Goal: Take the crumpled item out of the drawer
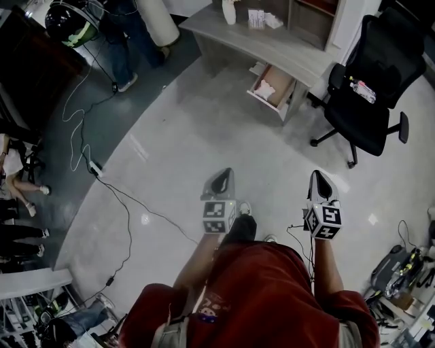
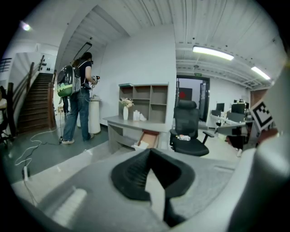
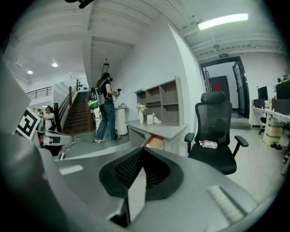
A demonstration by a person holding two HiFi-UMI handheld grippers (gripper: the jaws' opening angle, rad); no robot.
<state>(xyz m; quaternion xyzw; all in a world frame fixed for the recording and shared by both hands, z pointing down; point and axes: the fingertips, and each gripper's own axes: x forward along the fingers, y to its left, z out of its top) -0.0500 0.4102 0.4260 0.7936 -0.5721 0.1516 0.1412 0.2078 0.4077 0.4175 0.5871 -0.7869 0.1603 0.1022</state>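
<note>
Ahead, well beyond both tongs, the white crumpled item [image 1: 264, 89] lay inside the open drawer [image 1: 288, 94], which stood pulled out from under the grey desk [image 1: 272, 42]. A black office chair [image 1: 367, 81] stood just to the right of the drawer, farther out than the right tongs. The left tongs [image 1: 223, 178] and the right tongs [image 1: 319, 179] hung side by side over the pale floor [image 1: 204, 136], each with its jaws pressed together and holding nothing.

Pretty plain grey desk [image 1: 292, 51] here, with a white vase [image 1: 230, 10] and small boxes [image 1: 256, 18] set on top. Under the desk top, a drawer [image 1: 283, 83] is pulled open, with a crumpled white item [image 1: 264, 90] left inside.
</note>
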